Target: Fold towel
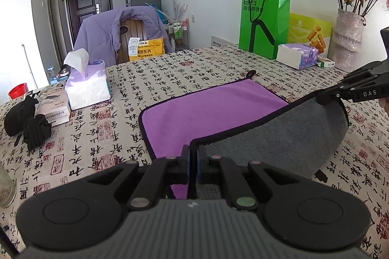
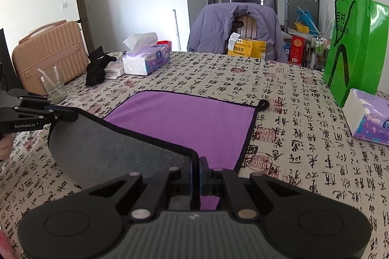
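Observation:
A towel, purple on top and grey underneath, lies on the calligraphy-print tablecloth with a black hem and a hanging loop at its far corner. My left gripper is shut on one near corner of the towel and lifts it. My right gripper is shut on the other near corner. The lifted near edge sags between them, grey side showing, over the flat purple part. Each gripper shows in the other's view: the right one, the left one.
On the table stand a tissue box, a black cloth, a green paper bag, a second tissue pack, a vase of dried roses and a glass. A chair with a purple jacket stands beyond the far edge.

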`<state>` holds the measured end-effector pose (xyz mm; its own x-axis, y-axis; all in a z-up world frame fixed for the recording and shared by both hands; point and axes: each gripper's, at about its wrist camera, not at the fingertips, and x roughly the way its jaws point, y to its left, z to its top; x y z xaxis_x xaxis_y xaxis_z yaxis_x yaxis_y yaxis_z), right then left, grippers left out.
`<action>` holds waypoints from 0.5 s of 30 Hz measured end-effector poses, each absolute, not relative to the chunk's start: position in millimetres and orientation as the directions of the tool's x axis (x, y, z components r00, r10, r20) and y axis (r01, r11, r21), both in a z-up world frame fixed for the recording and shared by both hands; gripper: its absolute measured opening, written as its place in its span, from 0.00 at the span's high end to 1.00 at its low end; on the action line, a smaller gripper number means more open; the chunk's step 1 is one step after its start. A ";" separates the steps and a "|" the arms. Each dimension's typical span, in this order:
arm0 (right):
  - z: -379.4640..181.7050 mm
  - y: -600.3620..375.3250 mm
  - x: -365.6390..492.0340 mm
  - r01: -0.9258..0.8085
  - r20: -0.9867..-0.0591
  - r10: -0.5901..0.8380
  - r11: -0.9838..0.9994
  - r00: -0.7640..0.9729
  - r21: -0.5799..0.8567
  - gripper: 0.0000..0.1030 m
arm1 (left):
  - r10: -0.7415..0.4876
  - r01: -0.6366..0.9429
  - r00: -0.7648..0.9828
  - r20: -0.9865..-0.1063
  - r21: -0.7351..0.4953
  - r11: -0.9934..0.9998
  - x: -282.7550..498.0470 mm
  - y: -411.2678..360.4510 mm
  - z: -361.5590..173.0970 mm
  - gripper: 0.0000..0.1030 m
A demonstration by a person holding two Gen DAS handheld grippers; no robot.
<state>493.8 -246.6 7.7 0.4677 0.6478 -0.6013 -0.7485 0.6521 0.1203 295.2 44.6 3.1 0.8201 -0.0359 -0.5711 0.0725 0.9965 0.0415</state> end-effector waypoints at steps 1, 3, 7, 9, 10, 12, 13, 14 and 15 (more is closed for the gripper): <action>8.0 -245.5 495.6 -0.749 -0.601 0.647 0.652 0.468 0.119 0.95 | -0.035 0.071 0.820 -0.571 0.041 0.997 296.7 45.5 3.4 0.94; 8.4 -243.1 499.3 -0.750 -0.602 0.647 0.652 0.468 0.117 0.95 | -0.034 0.070 0.821 -0.571 0.042 0.997 300.1 47.0 3.7 0.94; 9.1 -238.9 507.3 -0.752 -0.603 0.645 0.650 0.468 0.111 0.95 | -0.031 0.068 0.822 -0.569 0.045 0.997 307.8 49.5 4.2 0.94; 8.8 -237.4 511.5 -0.753 -0.603 0.645 0.649 0.469 0.108 0.95 | -0.030 0.068 0.822 -0.569 0.046 0.997 310.0 50.2 4.2 0.94; 8.6 -236.3 513.4 -0.753 -0.603 0.645 0.649 0.470 0.108 0.95 | -0.029 0.067 0.822 -0.569 0.046 0.997 310.5 50.4 4.2 0.94; 8.4 -234.8 517.7 -0.753 -0.601 0.646 0.649 0.470 0.109 0.95 | -0.028 0.066 0.822 -0.568 0.046 0.997 315.1 52.5 4.2 0.94; 7.7 -234.0 519.7 -0.753 -0.601 0.646 0.649 0.470 0.108 0.95 | -0.027 0.064 0.822 -0.569 0.046 0.997 317.5 53.5 4.2 0.94; 7.4 -233.1 521.8 -0.754 -0.602 0.646 0.649 0.470 0.108 0.95 | -0.025 0.063 0.822 -0.569 0.046 0.997 320.8 54.8 4.0 0.94; 7.1 -232.2 524.1 -0.754 -0.602 0.646 0.648 0.470 0.107 0.95 | -0.024 0.062 0.822 -0.570 0.046 0.997 324.2 55.9 3.9 0.94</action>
